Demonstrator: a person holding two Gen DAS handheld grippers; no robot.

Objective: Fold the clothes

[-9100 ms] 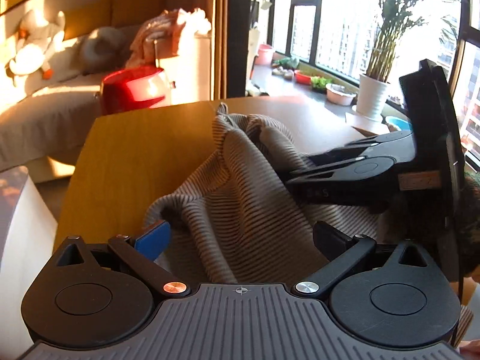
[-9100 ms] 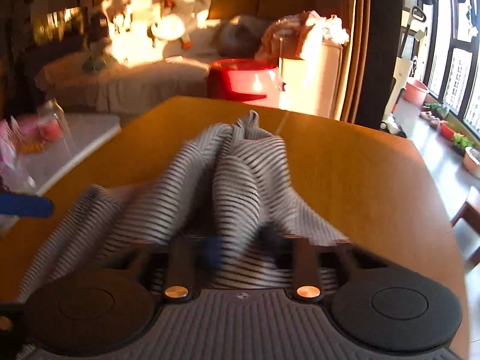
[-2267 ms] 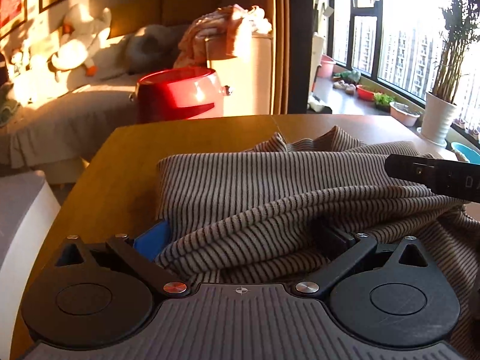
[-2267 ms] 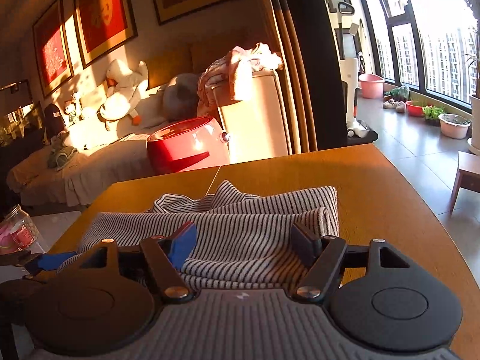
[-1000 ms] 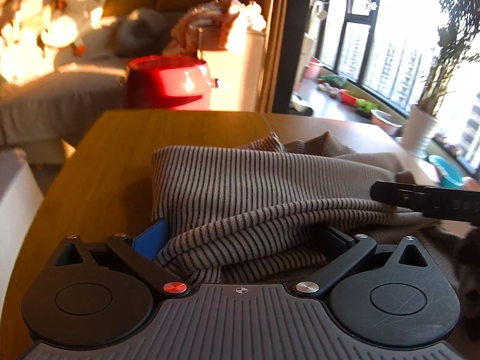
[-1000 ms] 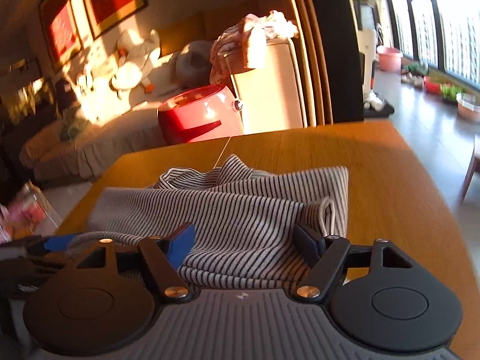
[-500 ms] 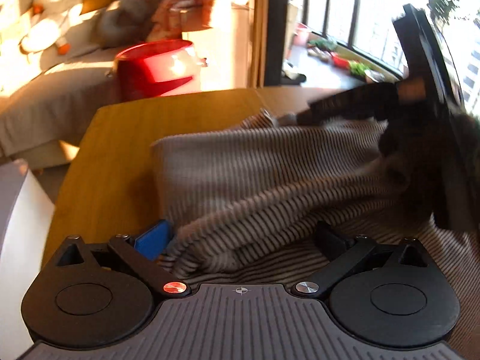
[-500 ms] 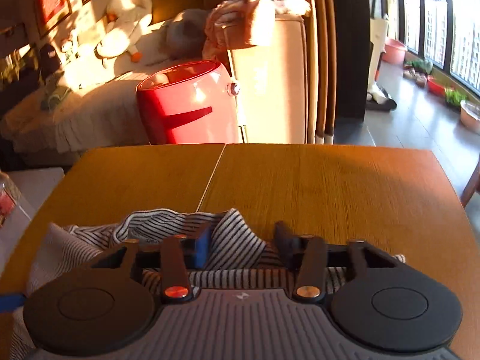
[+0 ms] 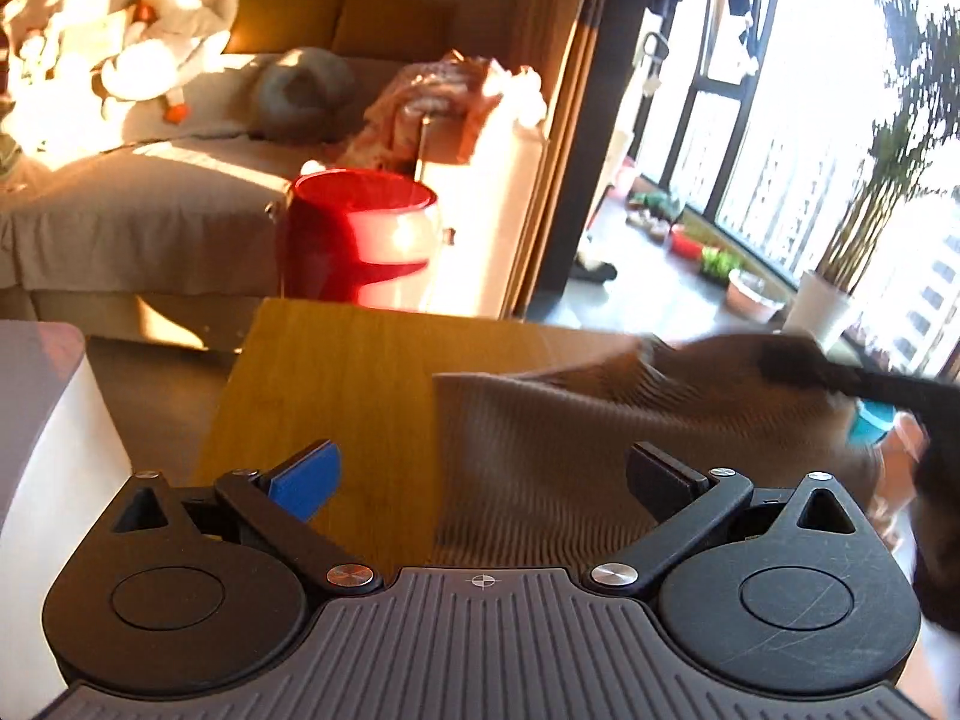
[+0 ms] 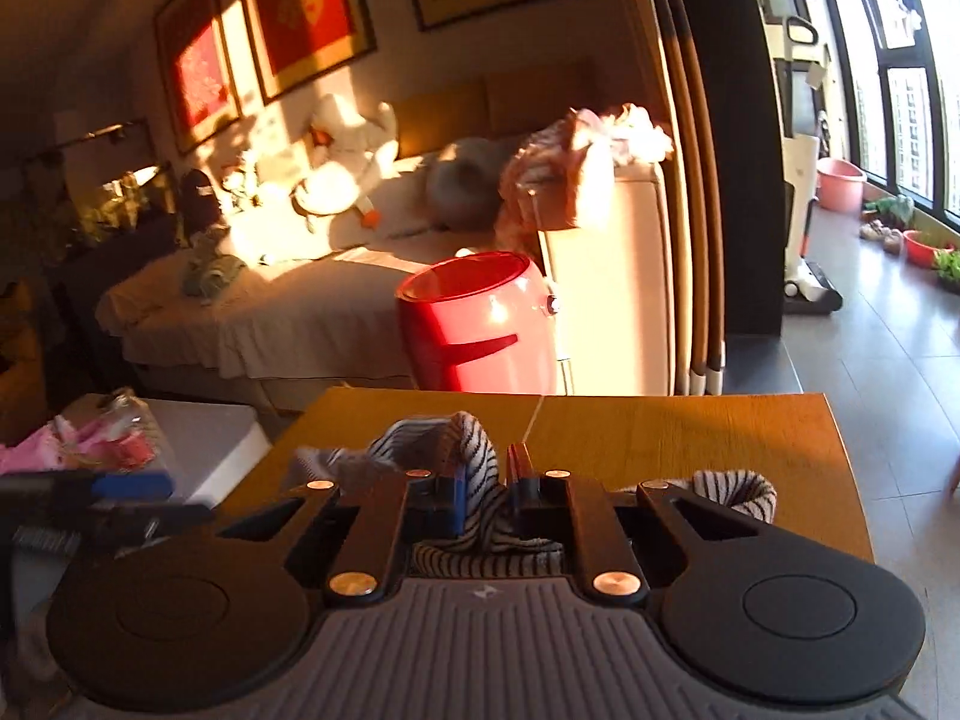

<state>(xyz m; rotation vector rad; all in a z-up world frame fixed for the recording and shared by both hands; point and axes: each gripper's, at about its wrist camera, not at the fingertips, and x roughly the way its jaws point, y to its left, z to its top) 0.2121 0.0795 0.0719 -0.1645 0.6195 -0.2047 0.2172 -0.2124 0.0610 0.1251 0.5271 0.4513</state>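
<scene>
The left gripper (image 9: 483, 474) stood with its jaws wide apart and nothing between them, above the table (image 9: 336, 372). The striped sweater (image 9: 600, 420) lay on the table in front of it, blurred, toward its right finger. The right gripper (image 10: 483, 489) had its jaws pressed together on a fold of the sweater (image 10: 474, 468). Behind the table stood a red bin (image 10: 480, 324), and further a sofa (image 10: 270, 306).
</scene>
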